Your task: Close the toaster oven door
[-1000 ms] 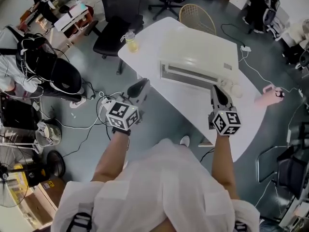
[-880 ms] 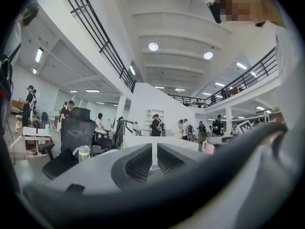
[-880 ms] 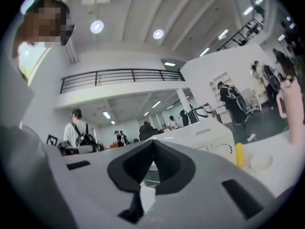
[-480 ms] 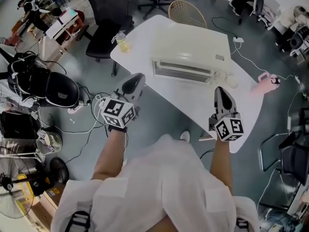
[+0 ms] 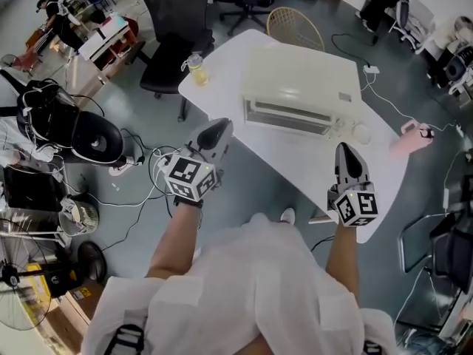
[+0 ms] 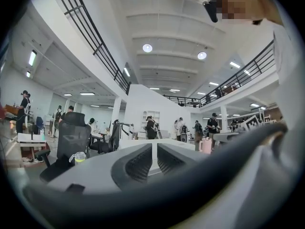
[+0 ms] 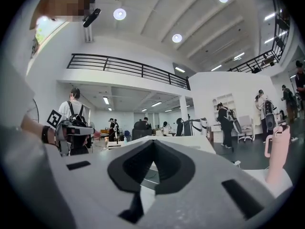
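Yellow liquid fills the lower part of a clear lidded cup [image 5: 196, 68] that stands at the far left corner of the white table [image 5: 310, 161]. At the table's right edge is a pink tumbler [image 5: 410, 137] with a handle. The right gripper view shows it upright, but no view shows what is in it.

Between the two, near the middle of the table, sits the cream-white toaster oven [image 5: 299, 87], its front turned toward the person. Its door [image 5: 287, 117] stands upright and flush with the front, so it looks shut. The door shows as a long strip with a darker window band. Two pale knobs [image 5: 360, 132] sit at the right end of the front.

The left gripper [image 5: 222, 127] hangs over the floor just off the table's near left edge, close to the oven's front left corner but apart from it. Its jaws stand a narrow slit apart with nothing between them. The right gripper [image 5: 345, 150] is over the table's near right part, in front of the knobs and clear of them. Its jaws are closed tip to tip and hold nothing.
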Motion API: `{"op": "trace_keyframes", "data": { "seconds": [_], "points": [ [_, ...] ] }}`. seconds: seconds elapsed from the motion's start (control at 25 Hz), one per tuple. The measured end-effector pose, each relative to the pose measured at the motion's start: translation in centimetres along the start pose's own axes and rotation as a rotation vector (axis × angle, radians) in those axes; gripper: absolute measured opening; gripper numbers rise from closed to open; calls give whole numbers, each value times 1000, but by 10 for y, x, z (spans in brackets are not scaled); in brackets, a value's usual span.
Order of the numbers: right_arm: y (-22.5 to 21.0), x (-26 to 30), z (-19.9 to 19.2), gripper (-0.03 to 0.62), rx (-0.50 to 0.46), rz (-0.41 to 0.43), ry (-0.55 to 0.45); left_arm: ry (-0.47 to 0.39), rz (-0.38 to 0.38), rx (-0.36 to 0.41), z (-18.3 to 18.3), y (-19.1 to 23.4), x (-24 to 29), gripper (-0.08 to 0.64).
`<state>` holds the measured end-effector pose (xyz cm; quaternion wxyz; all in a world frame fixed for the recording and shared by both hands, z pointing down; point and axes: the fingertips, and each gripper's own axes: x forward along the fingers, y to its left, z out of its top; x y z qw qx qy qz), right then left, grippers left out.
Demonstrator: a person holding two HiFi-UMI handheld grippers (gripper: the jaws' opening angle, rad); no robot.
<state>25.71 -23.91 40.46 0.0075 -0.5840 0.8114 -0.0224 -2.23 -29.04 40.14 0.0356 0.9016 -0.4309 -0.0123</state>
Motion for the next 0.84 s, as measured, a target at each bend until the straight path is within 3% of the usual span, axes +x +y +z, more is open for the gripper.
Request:
{"op": "trace_keyframes", "data": {
  "seconds": [0.84],
  "points": [
    [-7,6,-8,2,-11,-12,42,-2,-7,-12,-2,-2,10,28]
  ]
}}
